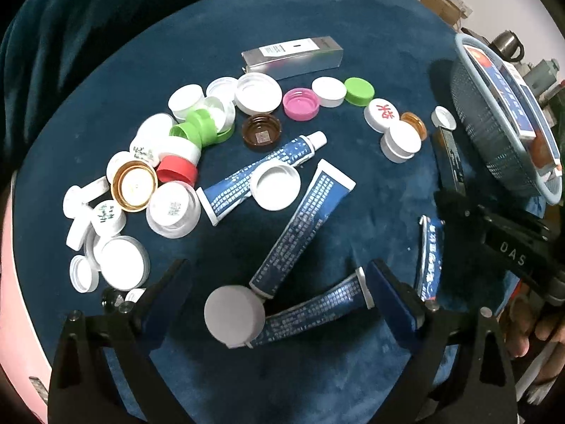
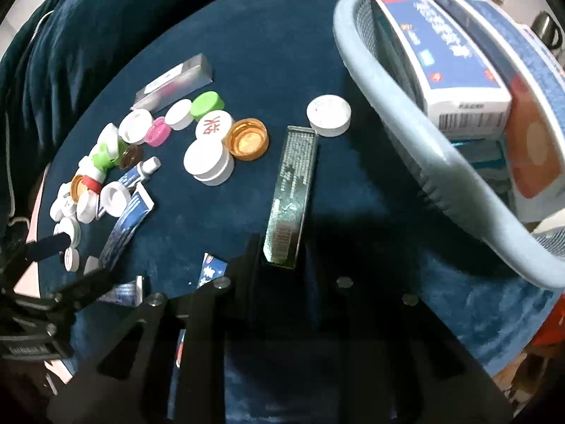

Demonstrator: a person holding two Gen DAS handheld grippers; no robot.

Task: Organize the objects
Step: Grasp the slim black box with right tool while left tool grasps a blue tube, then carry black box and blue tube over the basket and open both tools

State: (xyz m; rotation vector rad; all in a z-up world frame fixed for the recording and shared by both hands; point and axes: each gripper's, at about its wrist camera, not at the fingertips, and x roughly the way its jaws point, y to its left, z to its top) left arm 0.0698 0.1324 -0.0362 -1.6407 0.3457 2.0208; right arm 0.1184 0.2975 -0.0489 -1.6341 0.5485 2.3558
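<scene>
My left gripper [image 1: 279, 279] is open just above the blue cloth, its fingers either side of a blue-and-white tube [image 1: 314, 309] with a grey cap [image 1: 235, 314]. Two more tubes [image 1: 300, 226] lie beyond it, among many loose bottle caps [image 1: 169, 208]. My right gripper [image 2: 280, 251] is shut on a long dark box [image 2: 291, 194], held just above the cloth beside the light-blue basket [image 2: 416, 145]. The box [image 1: 450, 162] and the right gripper [image 1: 494, 233] also show in the left wrist view, next to the basket [image 1: 494, 130].
The basket holds several blue-and-white medicine boxes [image 2: 452, 60]. A silver box [image 1: 293, 56] lies at the far side of the round table. A white cap [image 2: 328, 115] sits just past the held box's far end. An orange cap [image 2: 247, 139] lies to its left.
</scene>
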